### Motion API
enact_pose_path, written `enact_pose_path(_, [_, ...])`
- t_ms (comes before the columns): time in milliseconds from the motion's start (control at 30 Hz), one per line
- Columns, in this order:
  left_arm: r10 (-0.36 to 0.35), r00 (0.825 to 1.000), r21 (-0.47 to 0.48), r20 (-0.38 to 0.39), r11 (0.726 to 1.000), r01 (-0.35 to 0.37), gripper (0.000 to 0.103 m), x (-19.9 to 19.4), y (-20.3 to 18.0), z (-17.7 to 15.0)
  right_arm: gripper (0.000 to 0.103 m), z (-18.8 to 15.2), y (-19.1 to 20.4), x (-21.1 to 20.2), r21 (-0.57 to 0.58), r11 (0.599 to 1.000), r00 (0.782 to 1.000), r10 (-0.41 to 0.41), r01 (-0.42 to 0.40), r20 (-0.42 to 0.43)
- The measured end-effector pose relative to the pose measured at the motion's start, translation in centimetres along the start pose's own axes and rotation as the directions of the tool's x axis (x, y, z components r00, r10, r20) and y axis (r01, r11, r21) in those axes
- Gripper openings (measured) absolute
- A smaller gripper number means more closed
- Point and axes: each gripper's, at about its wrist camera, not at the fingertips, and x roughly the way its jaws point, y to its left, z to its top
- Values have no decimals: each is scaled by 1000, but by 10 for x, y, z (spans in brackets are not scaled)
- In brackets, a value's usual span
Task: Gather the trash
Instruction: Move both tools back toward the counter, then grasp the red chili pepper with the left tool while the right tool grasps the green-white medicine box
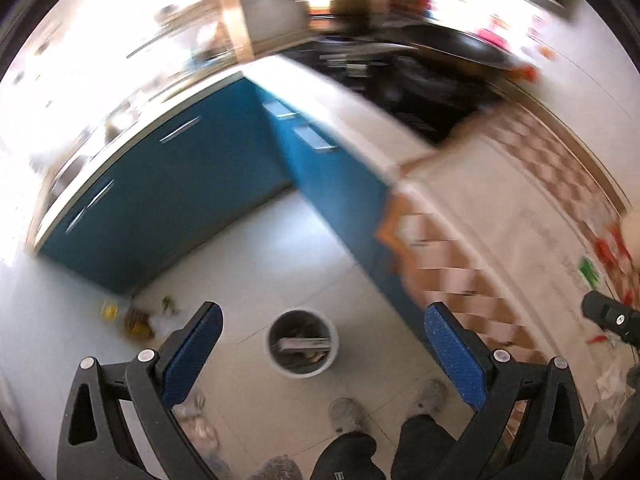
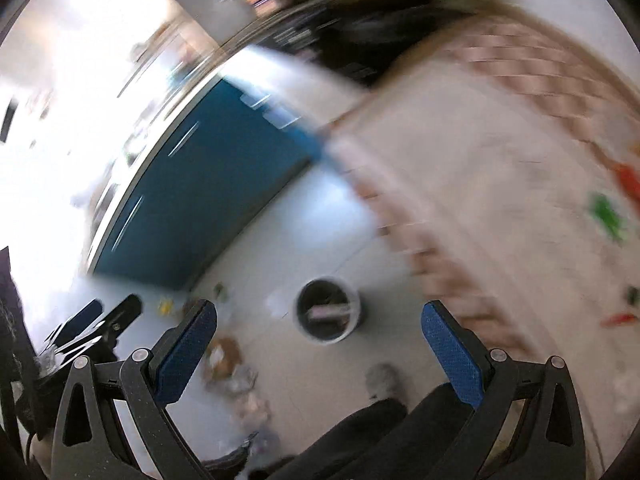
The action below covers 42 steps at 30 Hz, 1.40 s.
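Left gripper [image 1: 322,334] and right gripper [image 2: 318,330] spread wide, empty, poised over round white-rimmed trash bin [image 1: 303,343]; scattered floor litter [image 1: 138,322] likely next.

We are in a home kitchen. Blue cupboard doors [image 1: 168,200] with metal handles run under a pale bench [image 1: 344,120] that turns a corner, and a dark stove top [image 1: 420,92] sits far along it. A small round bin [image 1: 303,342] stands on the light tiled floor [image 1: 260,260], with scraps of litter [image 1: 138,320] near the cupboards.
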Motion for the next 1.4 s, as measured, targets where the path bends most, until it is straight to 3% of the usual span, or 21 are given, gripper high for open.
enact_pose_path(133, [-80, 996, 220, -34, 972, 85, 103, 9, -127, 12, 103, -5, -122, -59, 232, 966, 990, -130, 113, 62])
enact_pose_path(200, [-107, 992, 319, -70, 939, 124, 103, 15, -183, 12, 103, -14, -177, -82, 336, 927, 978, -197, 164, 66])
enact_pose_path(267, [-139, 983, 429, -119, 886, 177, 103, 22, -243, 6, 103, -38, -246, -108, 470, 857, 963, -266, 212, 50])
enact_pose_path(300, [-156, 977, 485, -145, 850, 208, 103, 25, -273, 0, 103, -46, -267, -114, 507, 832, 958, -282, 224, 40])
enact_pose_path(333, [-170, 971, 527, -168, 817, 234, 103, 27, -296, -4, 103, -64, -302, -126, 577, 781, 951, -307, 240, 20])
enact_pose_path(400, [-184, 961, 629, -207, 727, 274, 101, 33, -346, -22, 103, -88, -340, -135, 649, 717, 944, -330, 255, -7])
enact_pose_path(433, [-189, 957, 660, -219, 693, 288, 96, 33, -361, -28, 103, -106, -364, -142, 692, 671, 939, -344, 266, -28])
enact_pose_path(500, [-192, 948, 740, -255, 592, 319, 78, 40, -401, -45, 103, -133, -390, -149, 741, 612, 931, -360, 278, -52])
enact_pose_path(600, [-175, 932, 801, -317, 478, 362, 62, 50, -442, -66, 103, -161, -419, -155, 780, 553, 924, -374, 292, -80])
enact_pose_path(700, [-131, 928, 844, -349, 387, 372, 55, 63, -471, -85, 103, -182, -443, -155, 797, 518, 915, -389, 311, -104])
enact_pose_path(800, [-133, 929, 854, -345, 365, 370, 45, 65, -484, -89, 103, -193, -457, -148, 791, 505, 904, -404, 346, -138])
enact_pose_path(833, [-130, 926, 852, -354, 363, 376, 37, 66, -486, -89, 103, -196, -462, -143, 791, 501, 904, -400, 352, -149])
enact_pose_path(867, [-138, 913, 836, -384, 367, 408, 18, 67, -488, -88, 103, -197, -467, -138, 788, 502, 906, -393, 357, -161])
enact_pose_path(900, [-137, 910, 830, -391, 375, 413, 9, 67, -491, -87, 103, -198, -469, -134, 785, 503, 906, -387, 362, -170])
enact_pose_path(967, [-130, 914, 830, -385, 385, 405, 8, 67, -494, -88, 102, -200, -472, -127, 772, 517, 909, -376, 369, -181])
enact_pose_path(1033, [-127, 924, 833, -361, 402, 380, 8, 65, -494, -88, 86, -200, -472, -120, 747, 535, 900, -389, 394, -197])
enact_pose_path(1067, [-128, 928, 834, -350, 409, 370, 8, 62, -492, -89, 85, -200, -472, -117, 740, 542, 899, -391, 399, -199])
enact_pose_path(1133, [-143, 932, 824, -333, 435, 362, 8, 54, -482, -92, 70, -198, -467, -114, 694, 553, 865, -455, 461, -212])
enact_pose_path(1167, [-154, 932, 816, -327, 451, 361, 8, 49, -479, -90, 70, -198, -466, -114, 678, 560, 855, -473, 477, -210])
enact_pose_path(1267, [-183, 939, 804, -291, 486, 344, 8, 35, -473, -81, 70, -203, -469, -119, 698, 558, 866, -466, 449, -184])
enact_pose_path(1400, [-229, 941, 778, -250, 530, 337, 8, 17, -452, -62, 70, -211, -469, -142, 717, 551, 858, -497, 426, -128])
